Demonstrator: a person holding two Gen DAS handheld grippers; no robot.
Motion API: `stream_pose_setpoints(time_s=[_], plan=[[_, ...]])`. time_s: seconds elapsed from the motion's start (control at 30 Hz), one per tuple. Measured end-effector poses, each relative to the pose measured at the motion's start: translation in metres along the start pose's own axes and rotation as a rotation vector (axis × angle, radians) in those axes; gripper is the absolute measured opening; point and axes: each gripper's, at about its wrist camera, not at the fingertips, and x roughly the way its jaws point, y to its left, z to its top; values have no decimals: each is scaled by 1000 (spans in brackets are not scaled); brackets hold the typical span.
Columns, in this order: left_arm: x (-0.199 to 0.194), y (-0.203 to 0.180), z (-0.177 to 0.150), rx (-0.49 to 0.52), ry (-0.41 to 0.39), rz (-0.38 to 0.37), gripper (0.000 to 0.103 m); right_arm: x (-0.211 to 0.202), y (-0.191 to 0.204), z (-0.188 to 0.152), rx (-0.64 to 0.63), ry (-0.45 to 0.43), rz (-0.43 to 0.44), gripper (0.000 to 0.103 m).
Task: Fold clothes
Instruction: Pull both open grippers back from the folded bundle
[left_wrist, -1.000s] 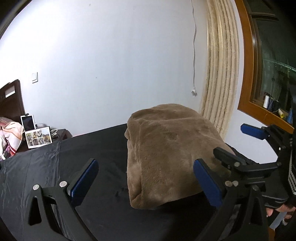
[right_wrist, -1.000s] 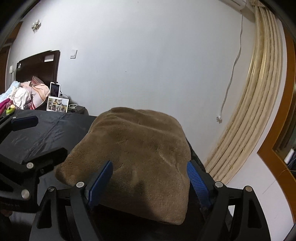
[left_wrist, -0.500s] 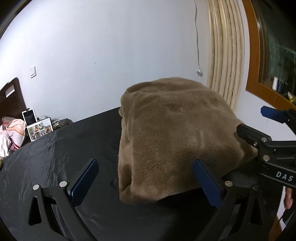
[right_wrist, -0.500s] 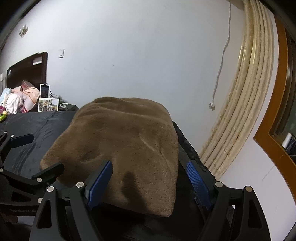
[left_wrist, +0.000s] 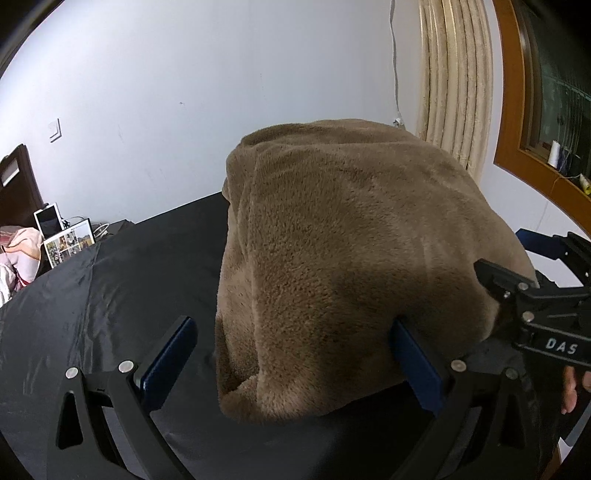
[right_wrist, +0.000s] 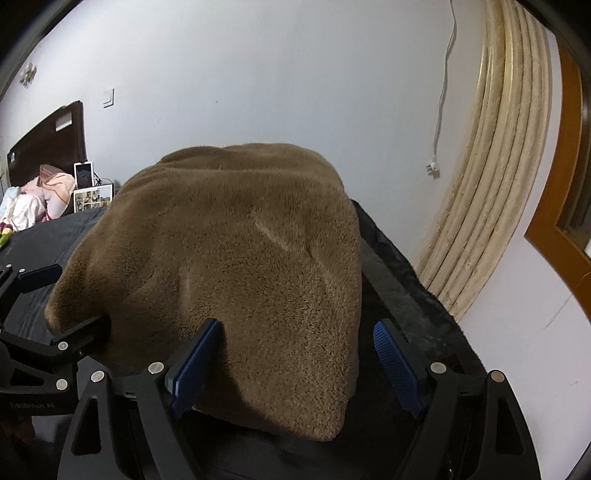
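1. On the black sheet (left_wrist: 110, 295) the folded brown fleece garment (left_wrist: 351, 240) lies as a thick stack near the wall corner.
2. Our left gripper (left_wrist: 295, 354) and right gripper (right_wrist: 295, 358) both gape, released, straddling the near hem, empty.
3. We judge it best to slide low, pinch all layers at both near corners together, and lift evenly.

Brown fleece bundle (left_wrist: 351, 258) blocks ahead; bare black sheet (left_wrist: 110, 295) lies open beside it.

Black plastic left gripper (left_wrist: 295, 363), right gripper (right_wrist: 295, 363): blue-padded fingers (right_wrist: 197, 363), silver screws (white "DAS" lettering).
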Motion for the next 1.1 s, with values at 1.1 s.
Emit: stream_pose_setpoints(time_s=[1.1], plan=[[-65, -10, 4, -29, -28, 10, 103, -146, 16, -29, 69, -169, -68, 88]])
